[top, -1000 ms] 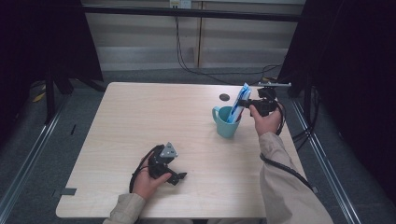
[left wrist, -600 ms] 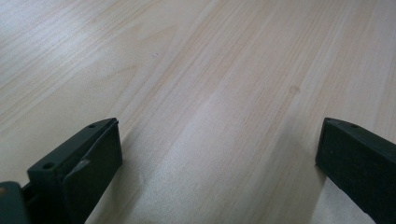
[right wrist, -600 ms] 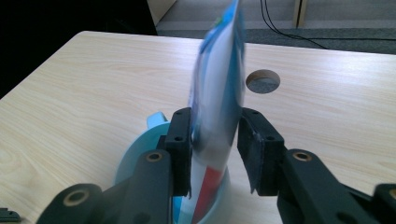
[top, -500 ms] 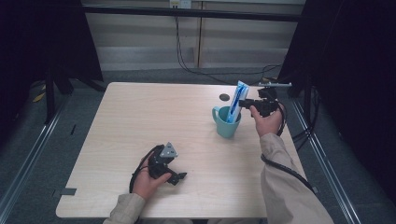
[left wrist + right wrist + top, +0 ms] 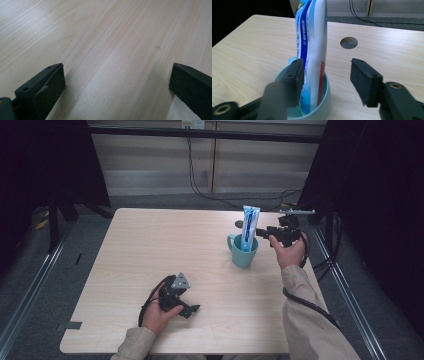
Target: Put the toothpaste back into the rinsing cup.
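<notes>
Inside the teal mug (image 5: 244,254), toward the right of the table (image 5: 150,245), a blue-and-white toothpaste tube (image 5: 248,227) stands upright, its lower end down in the mug and its flat crimped end rising well above the rim. In the right gripper view the tube (image 5: 313,47) sits between the two black jaws: one pad lies close against its printed face, too close to tell whether it touches, while the other stands clear with a plain gap. The right gripper (image 5: 265,233) has just been opening, so its jaws are spread around the tube and no longer pinch it; the person's hand holds it level just beside the mug. Behind the mug a round cable hole (image 5: 348,42) pierces the tabletop. Near the front edge, well apart from the mug, the left gripper (image 5: 189,309) rests in the other hand on the wood, its jaws spread wide over bare tabletop with nothing between them.
</notes>
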### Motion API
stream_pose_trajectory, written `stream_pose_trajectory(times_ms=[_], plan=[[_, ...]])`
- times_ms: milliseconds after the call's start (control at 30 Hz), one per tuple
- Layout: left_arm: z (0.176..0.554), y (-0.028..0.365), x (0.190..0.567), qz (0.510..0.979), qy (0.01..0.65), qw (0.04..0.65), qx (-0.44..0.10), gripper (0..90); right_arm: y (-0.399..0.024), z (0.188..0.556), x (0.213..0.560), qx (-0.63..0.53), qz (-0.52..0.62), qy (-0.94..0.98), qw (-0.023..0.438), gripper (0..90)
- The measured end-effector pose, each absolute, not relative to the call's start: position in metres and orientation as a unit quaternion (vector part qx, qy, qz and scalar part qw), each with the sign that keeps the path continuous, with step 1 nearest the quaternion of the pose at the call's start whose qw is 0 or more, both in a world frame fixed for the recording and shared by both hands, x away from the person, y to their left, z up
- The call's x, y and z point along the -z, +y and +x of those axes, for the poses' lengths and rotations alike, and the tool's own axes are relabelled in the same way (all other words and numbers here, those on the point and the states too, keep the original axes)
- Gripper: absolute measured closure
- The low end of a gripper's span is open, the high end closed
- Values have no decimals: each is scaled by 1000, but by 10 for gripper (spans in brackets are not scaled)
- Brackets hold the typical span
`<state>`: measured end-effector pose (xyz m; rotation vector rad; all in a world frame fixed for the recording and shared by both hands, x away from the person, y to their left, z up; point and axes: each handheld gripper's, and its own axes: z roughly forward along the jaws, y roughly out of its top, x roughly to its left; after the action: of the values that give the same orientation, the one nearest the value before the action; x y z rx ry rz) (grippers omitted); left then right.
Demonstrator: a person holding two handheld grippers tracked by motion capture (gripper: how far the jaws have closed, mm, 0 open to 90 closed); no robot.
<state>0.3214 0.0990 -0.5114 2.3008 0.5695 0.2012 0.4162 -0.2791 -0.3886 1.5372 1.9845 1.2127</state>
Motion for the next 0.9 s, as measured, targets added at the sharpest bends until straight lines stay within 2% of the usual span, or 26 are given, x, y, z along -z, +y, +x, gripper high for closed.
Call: stream_pose_trajectory(times_ms=[267, 433, 900], plan=[[321, 99, 511, 898, 223, 372, -78, 1, -280, 400, 391, -408, 520, 729, 180, 279], [322, 99, 511, 900, 220, 369, -78, 1, -283, 388, 399, -413, 514, 732, 172, 232], [322, 99, 511, 900, 220, 369, -78, 1, -290, 355, 435, -400, 503, 748, 163, 209]])
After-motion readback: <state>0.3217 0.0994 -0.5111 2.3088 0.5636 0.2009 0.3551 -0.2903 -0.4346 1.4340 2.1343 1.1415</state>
